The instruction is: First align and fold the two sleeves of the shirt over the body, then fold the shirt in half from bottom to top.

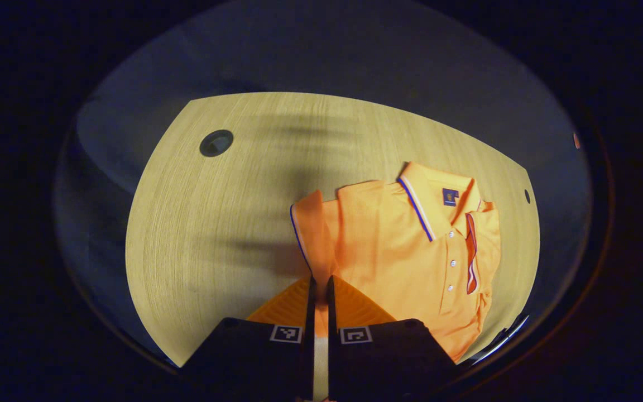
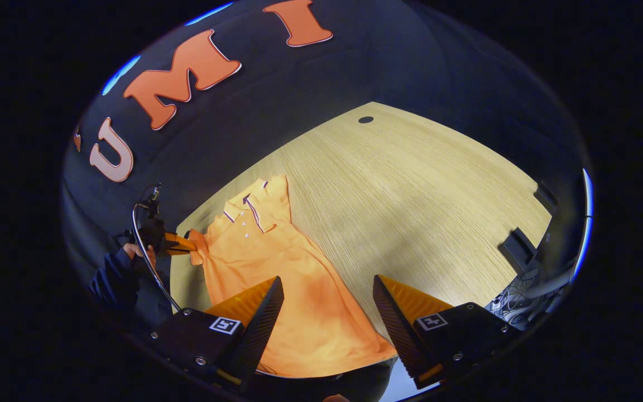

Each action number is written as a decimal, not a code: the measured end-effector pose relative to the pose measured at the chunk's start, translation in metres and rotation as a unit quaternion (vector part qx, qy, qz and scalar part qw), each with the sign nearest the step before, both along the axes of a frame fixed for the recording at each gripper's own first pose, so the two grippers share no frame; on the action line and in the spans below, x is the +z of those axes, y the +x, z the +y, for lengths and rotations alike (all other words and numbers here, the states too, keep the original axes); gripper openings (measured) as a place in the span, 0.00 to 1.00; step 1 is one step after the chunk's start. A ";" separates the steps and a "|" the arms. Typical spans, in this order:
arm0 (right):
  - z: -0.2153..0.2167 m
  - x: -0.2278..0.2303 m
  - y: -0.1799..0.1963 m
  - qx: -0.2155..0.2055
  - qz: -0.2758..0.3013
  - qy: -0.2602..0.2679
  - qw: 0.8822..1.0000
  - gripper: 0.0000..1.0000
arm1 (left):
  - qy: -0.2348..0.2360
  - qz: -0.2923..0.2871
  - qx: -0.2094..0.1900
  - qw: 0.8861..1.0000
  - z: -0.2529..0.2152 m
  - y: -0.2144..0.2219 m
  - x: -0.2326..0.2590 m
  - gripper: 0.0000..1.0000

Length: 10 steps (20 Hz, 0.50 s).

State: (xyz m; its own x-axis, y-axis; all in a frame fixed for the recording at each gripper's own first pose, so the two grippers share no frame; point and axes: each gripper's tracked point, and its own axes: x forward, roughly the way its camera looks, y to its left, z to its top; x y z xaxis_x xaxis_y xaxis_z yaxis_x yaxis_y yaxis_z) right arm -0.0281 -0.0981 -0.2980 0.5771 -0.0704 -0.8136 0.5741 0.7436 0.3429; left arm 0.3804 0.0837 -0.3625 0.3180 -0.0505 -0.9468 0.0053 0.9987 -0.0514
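Left tool point(image 1: 320, 287) pinching shirt point(image 1: 405, 251) sleeve

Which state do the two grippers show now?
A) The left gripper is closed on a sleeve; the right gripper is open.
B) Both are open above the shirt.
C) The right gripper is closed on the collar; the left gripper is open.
A: the left gripper has its fingers pinched on the sleeve of the shirt, while the right gripper is spread wide above the hem.

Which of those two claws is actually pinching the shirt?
The left gripper: its fingers are closed on a sleeve of the orange polo shirt, while the right gripper hovers open above it.
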 end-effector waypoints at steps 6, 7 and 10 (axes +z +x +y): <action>0.000 0.001 -0.019 -0.013 0.014 -0.001 1.000 0.99 | -0.001 -0.007 -0.056 0.998 -0.044 0.007 0.005 0.10; 0.000 0.000 -0.022 -0.017 0.015 -0.001 1.000 0.98 | -0.005 -0.007 -0.065 0.998 -0.054 0.008 0.004 0.10; 0.000 0.002 -0.030 -0.023 0.021 -0.003 0.999 0.98 | -0.018 -0.004 -0.084 0.996 -0.079 0.012 -0.003 0.11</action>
